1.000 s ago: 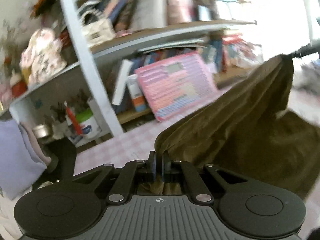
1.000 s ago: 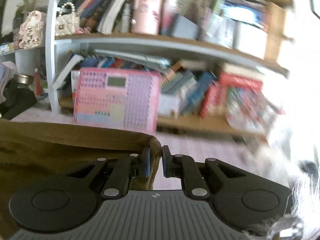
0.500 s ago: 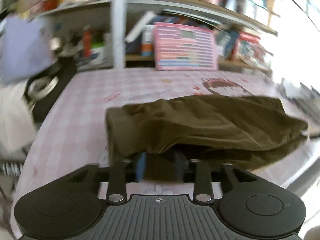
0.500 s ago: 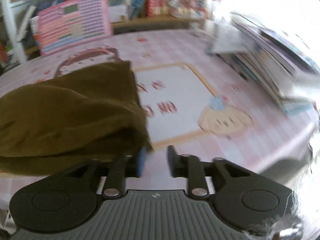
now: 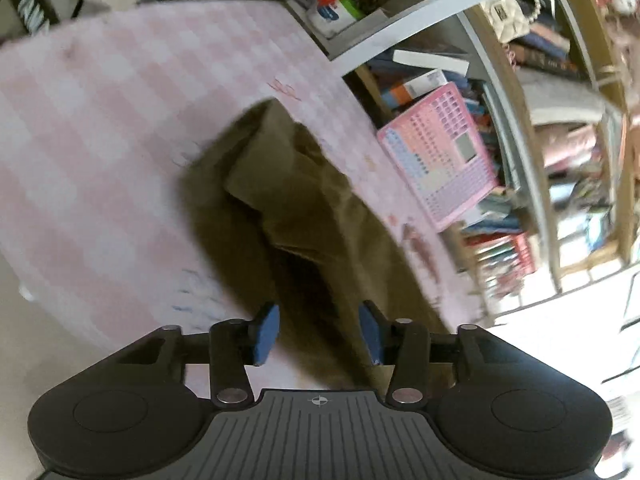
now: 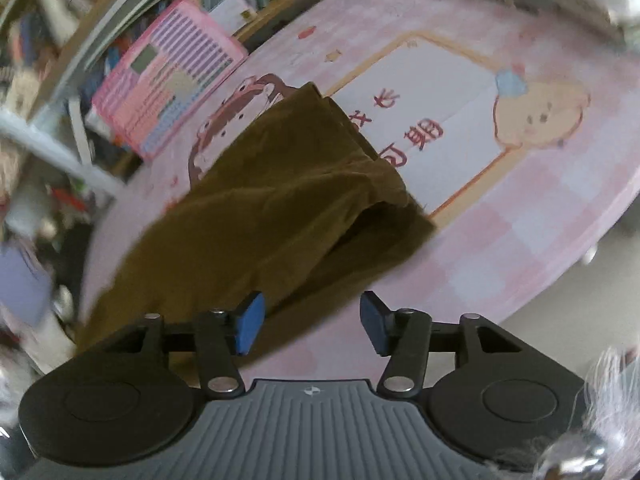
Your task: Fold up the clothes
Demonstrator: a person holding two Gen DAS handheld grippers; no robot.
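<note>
On the pink table [image 6: 560, 216], brown garment [image 6: 280, 200] lies folded.
My left gripper [image 5: 318, 330] and right gripper [image 6: 310, 324] gape empty; loose top layer could slide.

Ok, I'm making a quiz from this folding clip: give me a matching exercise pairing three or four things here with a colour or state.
Things:
1. garment
2. left gripper
3. tablecloth
4. toy keyboard

Descriptions:
A. pink checks with cartoon prints
B. olive-brown, folded over on the table
C. propped against the bookshelf
D. open, holding nothing

Pairs: 1-B, 2-D, 3-A, 4-C
</note>
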